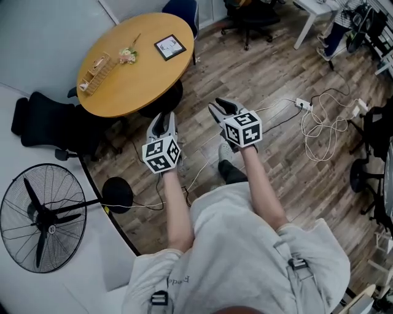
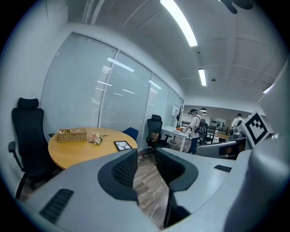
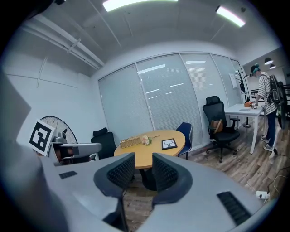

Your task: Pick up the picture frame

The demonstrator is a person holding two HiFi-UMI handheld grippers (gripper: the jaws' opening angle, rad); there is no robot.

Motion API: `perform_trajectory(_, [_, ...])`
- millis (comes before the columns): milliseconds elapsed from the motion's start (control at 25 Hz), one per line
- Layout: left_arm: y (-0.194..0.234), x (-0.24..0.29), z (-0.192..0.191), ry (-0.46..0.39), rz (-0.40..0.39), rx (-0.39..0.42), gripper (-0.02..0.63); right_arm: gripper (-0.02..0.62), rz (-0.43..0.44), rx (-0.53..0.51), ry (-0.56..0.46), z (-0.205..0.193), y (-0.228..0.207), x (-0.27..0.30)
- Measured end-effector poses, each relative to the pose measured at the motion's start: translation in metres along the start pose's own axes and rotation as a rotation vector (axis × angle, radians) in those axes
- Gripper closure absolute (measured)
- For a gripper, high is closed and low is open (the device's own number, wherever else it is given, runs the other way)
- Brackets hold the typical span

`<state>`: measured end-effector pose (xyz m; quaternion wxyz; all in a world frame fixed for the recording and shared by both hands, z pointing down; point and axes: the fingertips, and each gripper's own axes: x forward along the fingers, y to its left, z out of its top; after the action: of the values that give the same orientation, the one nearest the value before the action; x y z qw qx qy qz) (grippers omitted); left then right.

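The picture frame (image 1: 170, 46) is small with a black border and lies flat near the far right edge of a round wooden table (image 1: 135, 86). It also shows in the left gripper view as the frame (image 2: 123, 145) and in the right gripper view as the frame (image 3: 169, 144). My left gripper (image 1: 163, 120) hangs in the air just short of the table's near edge, open and holding nothing (image 2: 146, 157). To its right my right gripper (image 1: 220, 109) is over the wooden floor, also open and holding nothing (image 3: 143, 158). Both point toward the table, well short of the frame.
On the table stand a wicker basket (image 1: 96, 72) and a small bunch of flowers (image 1: 128, 55). A black office chair (image 1: 43, 126) is left of the table, a blue chair (image 1: 181, 9) behind it, a floor fan (image 1: 40, 218) at near left. Cables (image 1: 319, 126) lie at right. A person (image 3: 265, 104) stands by a far desk.
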<state>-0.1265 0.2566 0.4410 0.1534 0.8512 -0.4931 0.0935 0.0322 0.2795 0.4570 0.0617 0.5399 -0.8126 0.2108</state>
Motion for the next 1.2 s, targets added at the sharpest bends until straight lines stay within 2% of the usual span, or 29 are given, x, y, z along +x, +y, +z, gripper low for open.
perform_trajectory(160, [0.016,0.027,0.019,-0.003,0.026,0.013,0.433,0.469,0.023,0.013,-0.017,0.021,-0.016,0.033])
perform_trajectory(560, [0.039,0.097,0.044,0.015,0.072,0.000,0.413,0.434,0.085,0.003,0.013,0.058,-0.056,0.103])
perform_trajectory(1000, [0.046,0.152,0.074,-0.023,0.135,0.000,0.413,0.431,0.142,0.002,0.026,0.081,-0.099,0.146])
perform_trajectory(1200, [0.037,0.162,0.062,-0.001,0.150,-0.003,0.414,0.431,0.136,0.045,0.044,0.072,-0.122,0.149])
